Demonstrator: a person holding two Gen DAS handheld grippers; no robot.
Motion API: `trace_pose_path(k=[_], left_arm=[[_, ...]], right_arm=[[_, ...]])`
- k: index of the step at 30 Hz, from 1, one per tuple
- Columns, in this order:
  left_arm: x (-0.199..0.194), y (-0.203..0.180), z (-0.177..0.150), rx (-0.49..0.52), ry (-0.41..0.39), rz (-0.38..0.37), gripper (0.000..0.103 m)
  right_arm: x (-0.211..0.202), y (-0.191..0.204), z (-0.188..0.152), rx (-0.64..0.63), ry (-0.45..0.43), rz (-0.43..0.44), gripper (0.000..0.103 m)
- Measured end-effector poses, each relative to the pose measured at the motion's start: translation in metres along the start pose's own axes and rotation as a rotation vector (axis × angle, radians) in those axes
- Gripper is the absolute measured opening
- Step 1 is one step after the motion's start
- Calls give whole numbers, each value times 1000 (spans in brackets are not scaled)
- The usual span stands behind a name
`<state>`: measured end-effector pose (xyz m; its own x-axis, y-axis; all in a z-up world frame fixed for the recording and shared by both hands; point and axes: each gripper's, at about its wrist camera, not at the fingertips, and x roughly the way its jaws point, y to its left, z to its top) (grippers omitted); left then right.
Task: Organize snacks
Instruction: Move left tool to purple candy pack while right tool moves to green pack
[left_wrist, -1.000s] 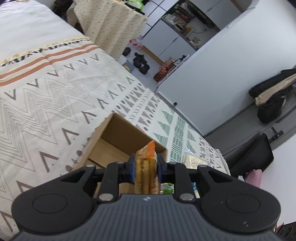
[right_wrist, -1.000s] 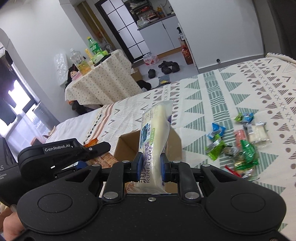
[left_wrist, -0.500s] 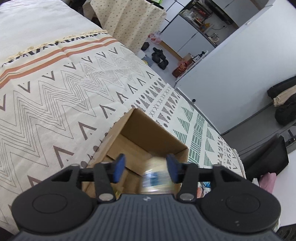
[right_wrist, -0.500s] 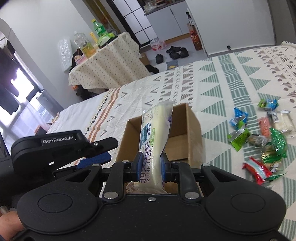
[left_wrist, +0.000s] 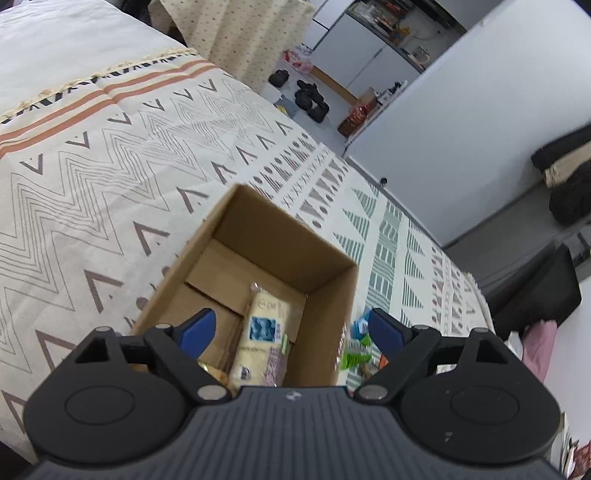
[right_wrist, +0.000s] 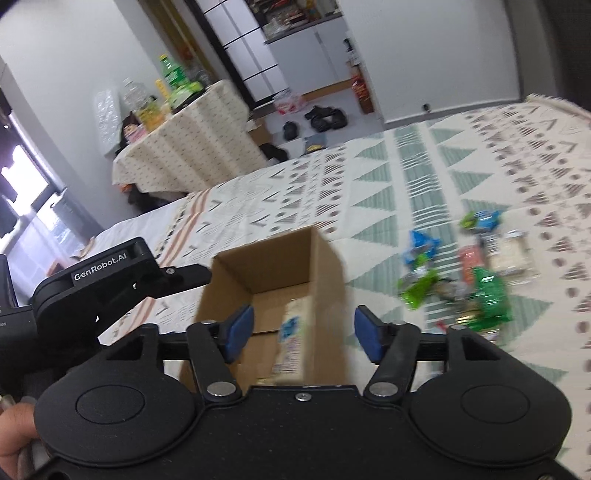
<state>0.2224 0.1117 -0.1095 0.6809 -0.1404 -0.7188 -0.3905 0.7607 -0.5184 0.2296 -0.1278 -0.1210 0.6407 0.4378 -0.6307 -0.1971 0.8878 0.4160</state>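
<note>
An open cardboard box (left_wrist: 325, 254) stands on the patterned bed cover; it also shows in the right wrist view (right_wrist: 325, 258). A pale cake packet (left_wrist: 262, 336) lies inside it, blurred in the right wrist view (right_wrist: 291, 343). My left gripper (left_wrist: 291, 330) is open and empty above the box's near end. My right gripper (right_wrist: 301, 332) is open and empty above the box. The left gripper's body (right_wrist: 110, 288) shows left of the box. A pile of loose snack packets (right_wrist: 469, 280) lies on the cover right of the box.
The bed cover (left_wrist: 110, 177) stretches left and behind the box. A table with bottles (right_wrist: 184, 140) stands beyond the bed. Shoes (left_wrist: 310, 99) lie on the floor by white cabinets. A few snack packets (left_wrist: 356, 350) show right of the box.
The left gripper opened and dropped its orange-wrapped snack into the box. The right gripper then opened and let its cake packet fall into the box. Both moved closer over the box.
</note>
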Motion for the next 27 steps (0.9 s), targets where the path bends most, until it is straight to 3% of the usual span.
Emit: trace_pose_path(k=[8,17,27], left_arm=[[-4,-31,-20,70,5,-10,95],[-2,-78,-48,137,50,-41,95],[11,-110,-94,245,130,-38,95]], right_arm=[[-27,-41,-4,41,-27,-93,79],[-47,-85,-10,106,-36,-167,86],[-65,-129,-8,164,-70,-142,86]])
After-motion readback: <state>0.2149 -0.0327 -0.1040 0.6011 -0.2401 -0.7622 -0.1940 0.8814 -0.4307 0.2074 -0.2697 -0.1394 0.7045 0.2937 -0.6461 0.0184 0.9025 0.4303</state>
